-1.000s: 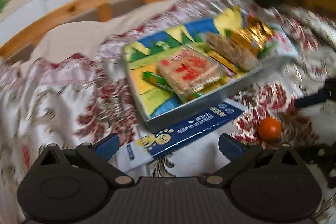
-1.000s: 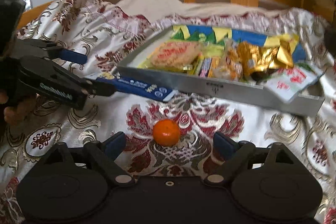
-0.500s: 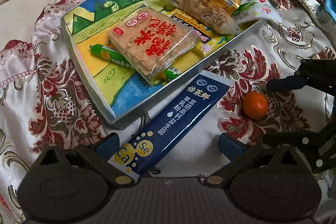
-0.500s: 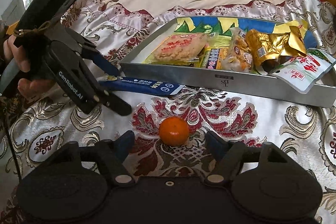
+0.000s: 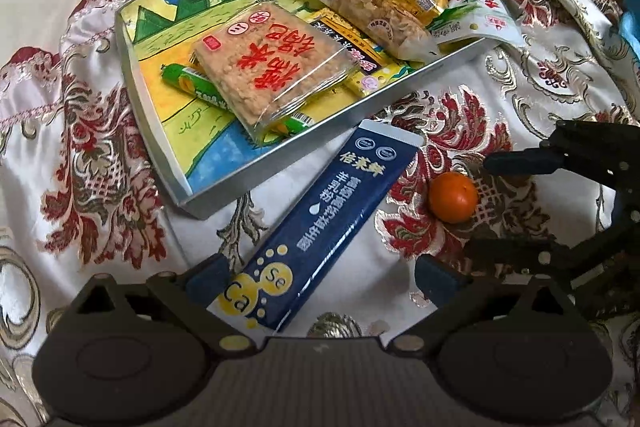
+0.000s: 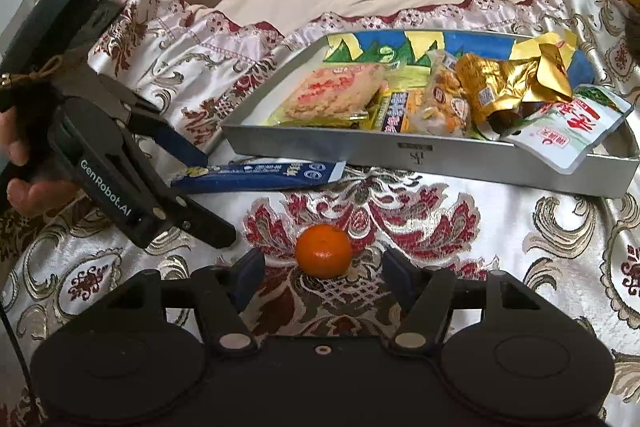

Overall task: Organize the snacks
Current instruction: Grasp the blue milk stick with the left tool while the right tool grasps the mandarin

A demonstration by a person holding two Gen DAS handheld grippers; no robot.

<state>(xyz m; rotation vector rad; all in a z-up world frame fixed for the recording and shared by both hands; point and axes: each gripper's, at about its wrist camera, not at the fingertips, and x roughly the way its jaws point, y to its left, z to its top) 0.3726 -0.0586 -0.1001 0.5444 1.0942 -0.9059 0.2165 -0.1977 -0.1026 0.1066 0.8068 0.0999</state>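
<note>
While glossy, the round orange (image 6: 323, 250) (seemingly dimpled) lies on brocade (image 6: 500, 227).

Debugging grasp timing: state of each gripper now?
Left gripper: open, empty, blue sachet between the fingers.
Right gripper: open, jaws just been closing around the orange, not yet gripping.
</note>
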